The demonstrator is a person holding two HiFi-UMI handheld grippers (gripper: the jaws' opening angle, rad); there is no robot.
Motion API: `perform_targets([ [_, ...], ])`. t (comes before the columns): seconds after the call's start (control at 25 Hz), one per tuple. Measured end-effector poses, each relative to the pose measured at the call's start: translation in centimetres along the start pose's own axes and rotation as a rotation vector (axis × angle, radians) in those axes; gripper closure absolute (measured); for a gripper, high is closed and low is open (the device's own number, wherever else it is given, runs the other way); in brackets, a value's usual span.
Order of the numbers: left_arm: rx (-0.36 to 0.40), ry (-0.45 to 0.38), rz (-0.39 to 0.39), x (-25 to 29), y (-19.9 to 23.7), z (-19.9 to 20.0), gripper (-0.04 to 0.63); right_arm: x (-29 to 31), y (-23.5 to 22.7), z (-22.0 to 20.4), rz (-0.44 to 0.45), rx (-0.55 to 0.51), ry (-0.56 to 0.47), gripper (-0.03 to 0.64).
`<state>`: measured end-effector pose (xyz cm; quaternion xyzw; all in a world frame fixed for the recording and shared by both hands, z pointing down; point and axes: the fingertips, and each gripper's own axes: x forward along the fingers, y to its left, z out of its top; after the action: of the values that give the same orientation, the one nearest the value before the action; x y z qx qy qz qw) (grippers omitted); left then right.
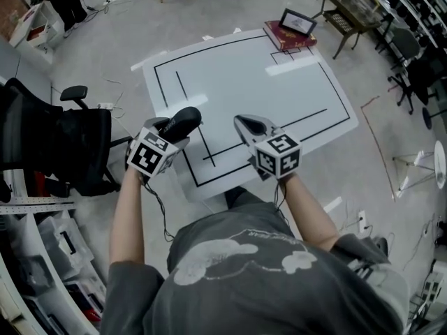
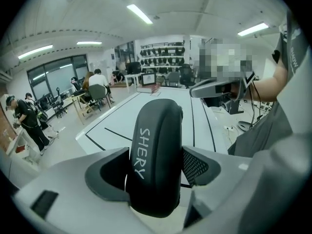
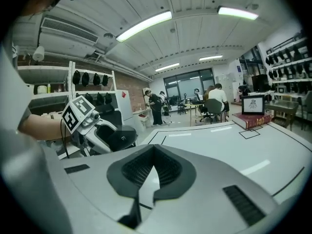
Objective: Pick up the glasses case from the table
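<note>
Head view: left claw (image 1: 170, 130) grips glasses case (image 1: 186, 119) over table (image 1: 279, 89); right claw (image 1: 246, 125) closed, empty; book (image 1: 288, 35) far corner.

Left gripper (image 1: 171, 131) — fingers (image 2: 201, 165) clamped on glasses case (image 2: 156, 150), right gripper (image 1: 246, 124) fingers (image 3: 169, 168) together (empty)

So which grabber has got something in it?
The left gripper: its jaws clamp the black glasses case. The right gripper has its jaws closed together with nothing between them.
</note>
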<state>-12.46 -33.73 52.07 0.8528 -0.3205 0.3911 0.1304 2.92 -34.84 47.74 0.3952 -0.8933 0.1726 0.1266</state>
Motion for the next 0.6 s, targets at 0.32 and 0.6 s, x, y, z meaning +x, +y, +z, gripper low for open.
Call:
perform_targets([
  [0.32,0.007,-0.12,-0.015,-4.1,-4.6,-0.8,0.275,-5.2,4.2,-1.9,-0.094,0.001,-0.032,0.617],
  [0.6,-0.009,-0.194,-0.06,-6.9,-8.8,-2.7,0.275,-9.3,8.6,-5.3,-0.148,0.03,-0.031,0.617],
])
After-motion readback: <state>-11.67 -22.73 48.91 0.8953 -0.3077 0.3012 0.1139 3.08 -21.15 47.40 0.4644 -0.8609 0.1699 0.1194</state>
